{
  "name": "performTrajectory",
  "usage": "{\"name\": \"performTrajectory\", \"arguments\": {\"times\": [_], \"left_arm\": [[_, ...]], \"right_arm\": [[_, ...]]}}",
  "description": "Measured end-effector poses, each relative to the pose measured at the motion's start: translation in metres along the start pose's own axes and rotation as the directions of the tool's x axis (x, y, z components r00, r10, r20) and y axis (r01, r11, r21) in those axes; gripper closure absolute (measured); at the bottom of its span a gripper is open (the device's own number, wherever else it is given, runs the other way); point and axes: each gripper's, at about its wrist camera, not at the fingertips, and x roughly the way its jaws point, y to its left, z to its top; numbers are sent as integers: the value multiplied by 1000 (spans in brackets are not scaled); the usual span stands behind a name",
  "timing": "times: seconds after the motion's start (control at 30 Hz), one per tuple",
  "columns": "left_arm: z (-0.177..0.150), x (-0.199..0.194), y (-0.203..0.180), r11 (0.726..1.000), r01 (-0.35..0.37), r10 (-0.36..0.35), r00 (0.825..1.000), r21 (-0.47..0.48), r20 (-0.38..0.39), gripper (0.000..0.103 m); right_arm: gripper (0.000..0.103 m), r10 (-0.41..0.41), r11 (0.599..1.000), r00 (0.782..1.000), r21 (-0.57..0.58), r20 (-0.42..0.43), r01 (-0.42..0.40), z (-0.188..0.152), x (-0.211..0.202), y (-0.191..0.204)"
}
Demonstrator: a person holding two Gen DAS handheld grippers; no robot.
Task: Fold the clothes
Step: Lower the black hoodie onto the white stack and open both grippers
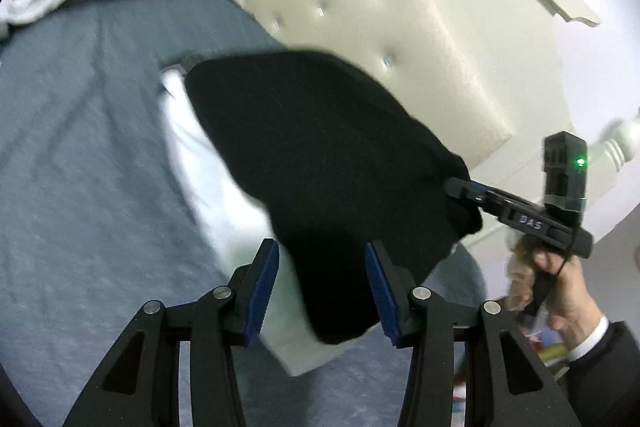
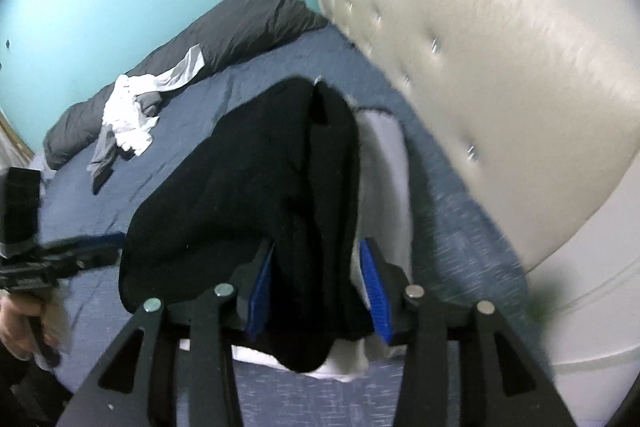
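A black garment [image 1: 320, 147] [image 2: 260, 179] lies draped over a white folded piece [image 1: 192, 147] [image 2: 384, 155] on the blue bed sheet [image 1: 80, 147] [image 2: 200, 95]. My left gripper [image 1: 321, 245] straddles its near end. The cloth runs between the blue pads, white shows beside the left pad, and the jaws stand open. From the left edge of the right wrist view, the left gripper [image 2: 116, 241] reaches the garment's edge. My right gripper [image 2: 317, 245] has the garment's other end between parted pads, not pinched. In the left wrist view the right gripper [image 1: 460, 187] meets the cloth's right corner.
A cream tufted headboard [image 1: 360, 27] [image 2: 480, 67] rises close behind the garment. A grey duvet roll [image 2: 240, 27] lies along the turquoise wall, with a heap of white and grey clothes [image 2: 128, 115] in front. A hand [image 1: 568, 291] in a dark sleeve holds the right gripper.
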Motion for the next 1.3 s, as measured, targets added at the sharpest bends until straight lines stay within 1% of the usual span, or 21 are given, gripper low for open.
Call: {"name": "performTrajectory", "arguments": {"times": [0.1, 0.17, 0.2, 0.23, 0.27, 0.3, 0.37, 0.43, 0.53, 0.57, 0.73, 0.83, 0.93, 1.07, 1.23, 1.3], "left_arm": [[8, -6, -2, 998, -31, 29, 999, 63, 33, 54], [13, -10, -4, 993, -53, 47, 997, 104, 55, 54], [17, -7, -5, 991, -57, 51, 997, 119, 56, 54], [20, -4, -9, 990, -57, 50, 997, 130, 57, 55], [23, 0, -13, 987, -58, 50, 997, 148, 58, 58], [25, 6, -17, 984, -60, 52, 997, 166, 52, 60], [26, 18, -22, 979, -66, 60, 998, 194, 35, 65], [26, 33, -23, 975, -74, 73, 997, 210, 13, 69], [20, 46, -24, 972, -83, 86, 996, 221, -6, 70], [16, 48, -24, 972, -85, 89, 996, 221, -9, 70], [5, 59, -24, 968, -73, 80, 997, 242, -21, 71], [-1, 64, -24, 968, -69, 77, 997, 242, -26, 71], [-3, 68, -26, 967, -79, 88, 996, 242, -25, 71], [-2, 72, -27, 966, -92, 102, 994, 242, -29, 71], [-1, 68, -24, 968, -87, 97, 995, 236, -35, 71], [0, 69, -23, 970, -86, 96, 995, 228, -35, 71]], "right_arm": [[60, -36, 999, 996, 5, 81, 36, 5, -19, 4], [61, -28, 999, 992, -20, 124, 30, 12, -26, 14], [64, -15, 999, 990, -38, 140, 21, 17, -27, 21], [79, -7, 998, 989, -57, 150, 15, 21, -28, 28], [87, -5, 997, 989, -78, 146, 16, 24, -24, 35], [87, 0, 995, 990, -102, 141, 14, 27, -18, 43], [95, 5, 991, 993, -131, 114, 10, 31, -5, 53], [96, -21, 990, 997, -140, 77, 31, 30, 16, 57], [99, -72, 990, 997, -122, 27, 75, 21, 44, 53], [100, -77, 991, 997, -109, 18, 79, 18, 51, 49], [103, -82, 995, 997, -60, 15, 82, -5, 73, 30], [103, -86, 996, 996, -38, 19, 86, -12, 82, 25], [103, -106, 994, 994, -31, 18, 107, -15, 88, 24], [103, -100, 995, 995, -15, 26, 100, -14, 81, 26], [103, -64, 998, 991, 0, 116, 64, -17, 43, 41], [103, -54, 998, 991, -37, 124, 59, -21, 36, 52]]}}
